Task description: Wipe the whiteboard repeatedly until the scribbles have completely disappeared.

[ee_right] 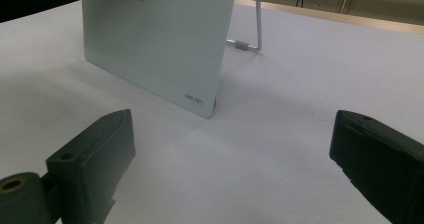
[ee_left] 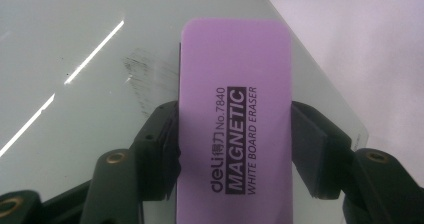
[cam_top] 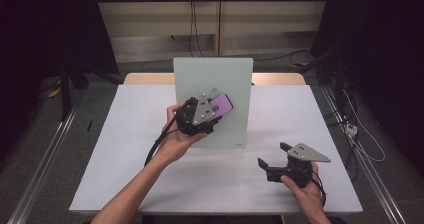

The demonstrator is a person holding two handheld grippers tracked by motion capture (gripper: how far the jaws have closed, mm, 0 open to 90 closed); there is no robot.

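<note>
The left tongs (cam_top: 216, 115) were clamped across the two long sides of a flat, purple, round-cornered rectangular whiteboard eraser (ee_left: 235, 109). The eraser lay against the face of the pale green, glass-like upright writing board (cam_top: 200, 79), which stood propped near the middle of the white worktop (cam_top: 125, 154).

In the left gripper view, the eraser's long axis ran in line with the jaws, and its free end pointed away from them across the board. Its printed black lettering ran along that same axis. In the high view, the eraser (cam_top: 222, 104) pointed up and to the right on the board. A faint grey smear of marker (ee_left: 145, 76) sat on the board just beside the eraser's left edge.

The right tongs (cam_top: 272, 156) stood open with nothing between the jaws, low over the worktop, well apart from the board's lower right corner (ee_right: 202, 104). A thin metal stand (ee_right: 257, 19) propped the board from behind.
</note>
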